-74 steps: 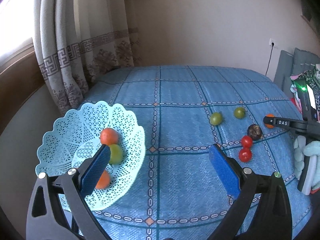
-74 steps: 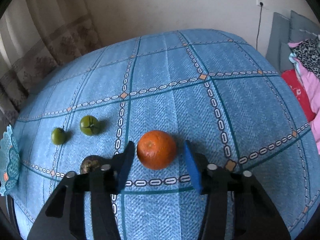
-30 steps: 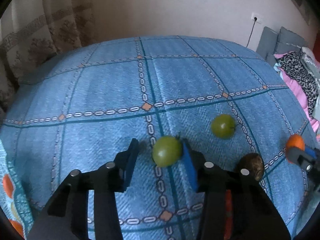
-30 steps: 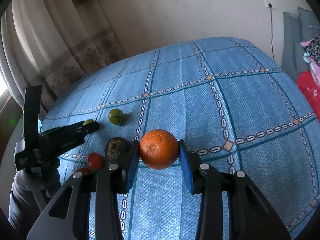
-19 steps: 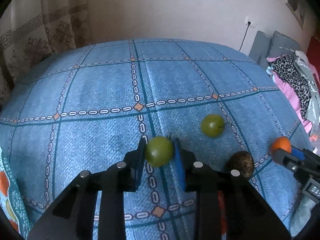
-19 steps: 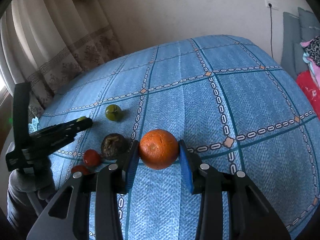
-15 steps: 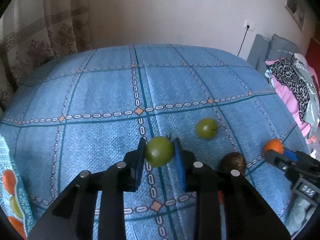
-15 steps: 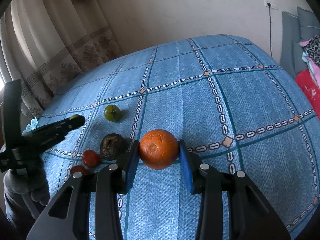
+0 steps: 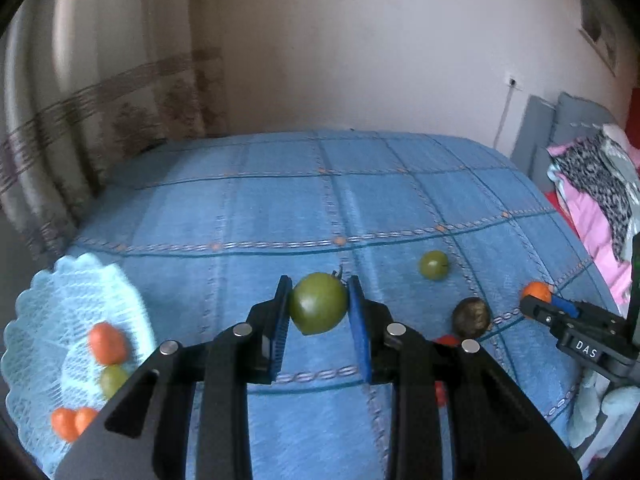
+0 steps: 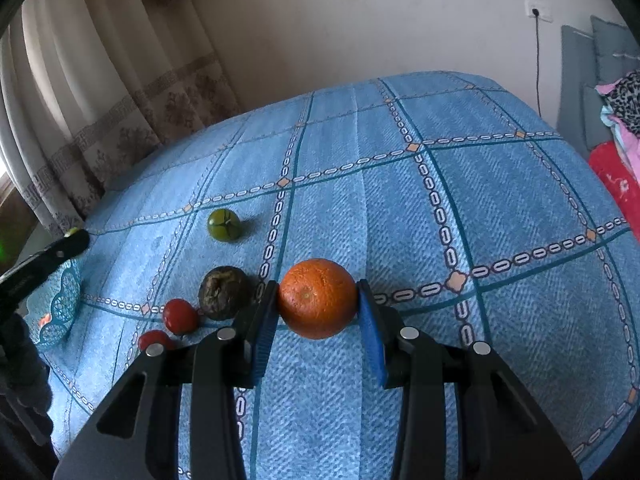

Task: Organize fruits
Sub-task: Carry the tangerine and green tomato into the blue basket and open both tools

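Fruit (image 10: 226, 292) litters blue cloth (image 10: 500, 200) beside right tongs (image 10: 318, 320) clamping orange (image 10: 317, 298).

Black gripper (image 9: 319, 314), blue pads (image 9: 357, 320) (silver screws)

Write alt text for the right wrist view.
The right gripper clamps a round orange fruit above a blue checked cloth. To its left lie a green tomato, a dark wrinkled fruit and two small red tomatoes.

The bed (image 9: 248, 216) lies bare between the left tongs (image 9: 319, 310) and the basket (image 9: 76, 292) — an open lane. Right of them, a green fruit (image 9: 434, 265), a dark fruit (image 9: 471, 317) and the right tongs (image 9: 538, 300) crowd the way.
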The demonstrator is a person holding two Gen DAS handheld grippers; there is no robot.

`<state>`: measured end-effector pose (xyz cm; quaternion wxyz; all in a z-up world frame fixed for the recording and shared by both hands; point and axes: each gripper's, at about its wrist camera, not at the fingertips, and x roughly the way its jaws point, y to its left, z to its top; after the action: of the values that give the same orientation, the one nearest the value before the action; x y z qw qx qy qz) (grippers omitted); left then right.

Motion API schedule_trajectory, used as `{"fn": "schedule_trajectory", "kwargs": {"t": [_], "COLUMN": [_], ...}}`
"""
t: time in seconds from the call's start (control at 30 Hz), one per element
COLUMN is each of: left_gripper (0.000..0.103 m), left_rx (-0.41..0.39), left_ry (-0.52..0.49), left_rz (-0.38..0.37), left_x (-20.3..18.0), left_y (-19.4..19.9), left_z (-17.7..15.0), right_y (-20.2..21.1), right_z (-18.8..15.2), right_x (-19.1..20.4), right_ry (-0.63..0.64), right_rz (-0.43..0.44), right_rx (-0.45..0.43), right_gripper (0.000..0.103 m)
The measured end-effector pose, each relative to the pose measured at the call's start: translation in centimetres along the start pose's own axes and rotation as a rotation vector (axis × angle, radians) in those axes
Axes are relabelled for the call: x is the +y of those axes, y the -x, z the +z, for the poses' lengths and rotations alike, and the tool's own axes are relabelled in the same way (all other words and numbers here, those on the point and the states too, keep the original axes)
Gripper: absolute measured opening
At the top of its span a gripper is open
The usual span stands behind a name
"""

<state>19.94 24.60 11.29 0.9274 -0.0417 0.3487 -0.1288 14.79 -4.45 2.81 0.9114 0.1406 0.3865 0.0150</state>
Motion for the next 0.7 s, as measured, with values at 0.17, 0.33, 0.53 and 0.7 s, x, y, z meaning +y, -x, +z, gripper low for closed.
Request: {"fn": "schedule_trajectory", "kwargs": {"t": [0.17,0.33,0.53,0.7], "left_gripper": [0.028,0.029,0.028,0.028], "left_rx": [-0.018,-0.036,-0.054,-0.065], "left_ry": [0.042,0.107,0.206,0.263], "left_rz": [0.069,0.117,0.162,0.178], "left_x": [2.9,6.4,10.5,12.9], "left_y": [1.6,2.7,3.9,4.4], "left_z": [-0.5,-1.0,-1.2,-1.5], "right_y": [-0.1,0.2,0.7,0.5], "right_z": [0.1,0.3,1.0,1.4], "right_x": [1.1,2.6,5.6,8.4], "right_ry": [0.028,0.046,0.088,0.132], "right_rz": [-0.007,0.002,0.041,0.078], "right_rx": [0.001,-0.005,-0.024,-0.022], "right_gripper": [0.039,0.039,0.039,0.039]}}
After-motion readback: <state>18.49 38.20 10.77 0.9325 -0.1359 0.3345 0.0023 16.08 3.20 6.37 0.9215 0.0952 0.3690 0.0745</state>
